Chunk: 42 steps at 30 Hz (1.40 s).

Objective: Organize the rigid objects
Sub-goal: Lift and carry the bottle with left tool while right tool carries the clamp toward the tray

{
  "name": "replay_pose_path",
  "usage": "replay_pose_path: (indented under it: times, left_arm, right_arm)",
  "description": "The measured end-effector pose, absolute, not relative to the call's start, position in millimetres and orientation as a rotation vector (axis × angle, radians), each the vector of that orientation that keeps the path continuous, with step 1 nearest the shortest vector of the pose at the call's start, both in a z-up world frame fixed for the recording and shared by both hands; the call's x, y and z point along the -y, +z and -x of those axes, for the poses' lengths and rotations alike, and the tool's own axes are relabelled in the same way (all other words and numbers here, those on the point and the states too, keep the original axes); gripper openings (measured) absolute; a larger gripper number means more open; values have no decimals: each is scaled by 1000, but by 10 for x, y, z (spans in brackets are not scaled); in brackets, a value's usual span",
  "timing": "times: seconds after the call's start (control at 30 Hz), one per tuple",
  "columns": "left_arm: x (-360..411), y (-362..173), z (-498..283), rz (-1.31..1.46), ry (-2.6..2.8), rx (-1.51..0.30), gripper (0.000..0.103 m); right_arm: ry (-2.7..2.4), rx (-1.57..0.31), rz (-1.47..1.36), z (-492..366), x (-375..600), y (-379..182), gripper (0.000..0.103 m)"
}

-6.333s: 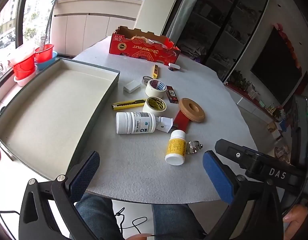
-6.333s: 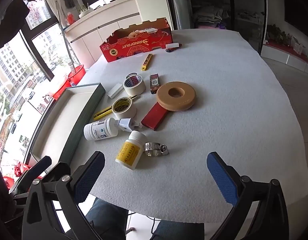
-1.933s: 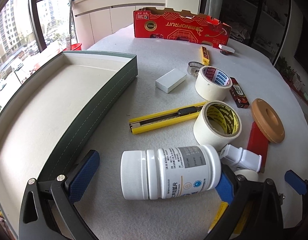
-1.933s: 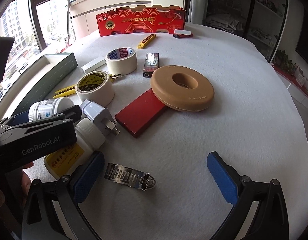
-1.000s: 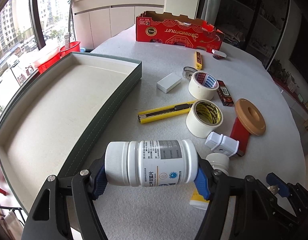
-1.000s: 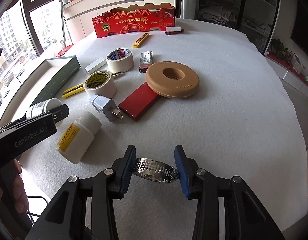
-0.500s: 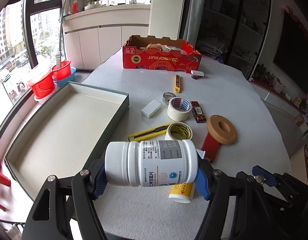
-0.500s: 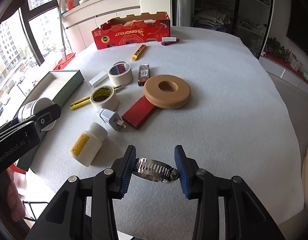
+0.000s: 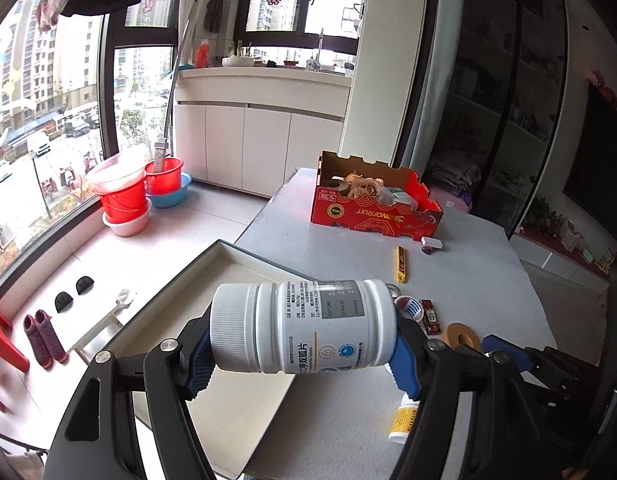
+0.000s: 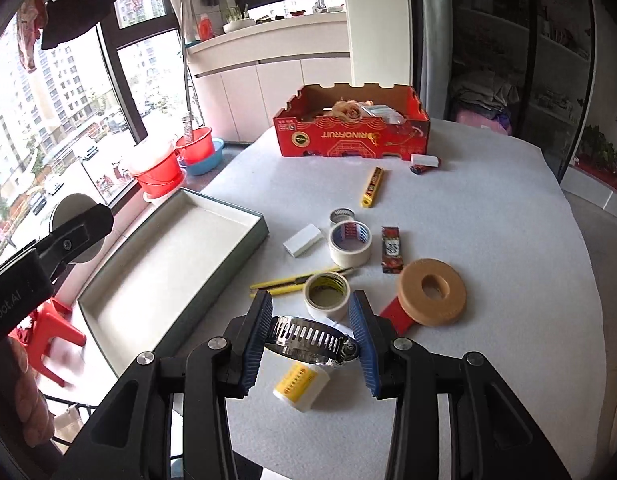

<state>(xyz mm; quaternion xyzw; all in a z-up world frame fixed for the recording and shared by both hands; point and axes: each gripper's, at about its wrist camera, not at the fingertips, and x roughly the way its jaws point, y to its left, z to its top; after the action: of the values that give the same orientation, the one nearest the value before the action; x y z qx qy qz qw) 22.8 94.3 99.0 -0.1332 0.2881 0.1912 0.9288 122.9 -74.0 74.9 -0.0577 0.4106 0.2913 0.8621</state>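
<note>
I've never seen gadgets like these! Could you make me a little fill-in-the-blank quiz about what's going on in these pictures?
1. The left gripper is clamped on a white ____.
2. The right gripper holds a metal hose ____.
3. The tan ring rests partly on a flat ____ block.
4. The green-sided tray has ____ inside it.

Missing words: bottle; clamp; red; nothing

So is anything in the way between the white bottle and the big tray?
Nothing visible. The left gripper holds the white bottle in the air, and the tray beneath and beside it is open, with nothing lying inside. The other items lie on the table right of the tray.
</note>
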Motion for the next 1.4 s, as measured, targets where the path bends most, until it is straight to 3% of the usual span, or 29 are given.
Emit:
replay_pose_path:
  times: [0.57,0.8,1.4]
  left_arm:
    - [-1819,1580,31,252,572,-456,74]
    - [-2043,1210,-98,280,615,-526,74]
    - [-2317,45,-765,338,651,-809,74]
  right_arm:
    - [839,-720,160,-1287,-361,1531,42]
    - [875,-762,174,-1381,-663,1374,42]
    - [877,-993,235,-1817,-1147,324,42]
